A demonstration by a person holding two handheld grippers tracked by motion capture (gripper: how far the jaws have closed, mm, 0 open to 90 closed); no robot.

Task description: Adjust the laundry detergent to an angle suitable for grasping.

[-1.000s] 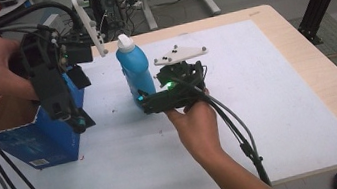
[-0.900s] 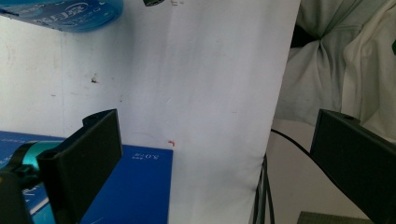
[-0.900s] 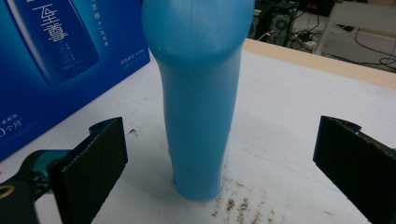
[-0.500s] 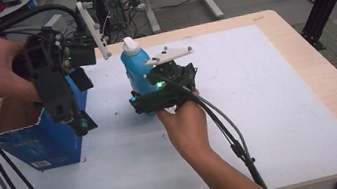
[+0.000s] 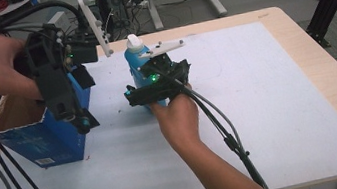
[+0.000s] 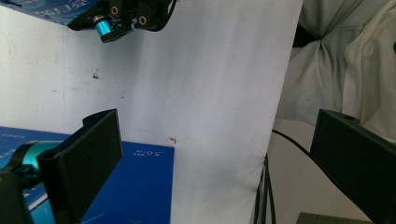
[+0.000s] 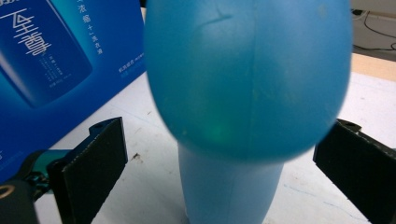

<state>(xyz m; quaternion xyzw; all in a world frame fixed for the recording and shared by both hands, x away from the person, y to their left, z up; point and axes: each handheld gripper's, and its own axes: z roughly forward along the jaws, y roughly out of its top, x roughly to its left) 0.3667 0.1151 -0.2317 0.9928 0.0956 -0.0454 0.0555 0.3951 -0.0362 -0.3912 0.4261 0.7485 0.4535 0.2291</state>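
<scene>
Standing upright, blue bottle [image 5: 137, 61], cap up

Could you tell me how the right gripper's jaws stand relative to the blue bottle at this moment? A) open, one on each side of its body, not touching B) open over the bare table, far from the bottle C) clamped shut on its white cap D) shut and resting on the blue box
A: in the right gripper view the blue bottle stands between the spread jaws of the right gripper, with gaps on both sides.

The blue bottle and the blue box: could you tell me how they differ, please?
The blue bottle is rounded, with a white cap; the blue box is flat-sided, printed and open-topped. The bottle stands between the right gripper's open jaws; the box stands beside the left gripper. Both stand upright.
</scene>
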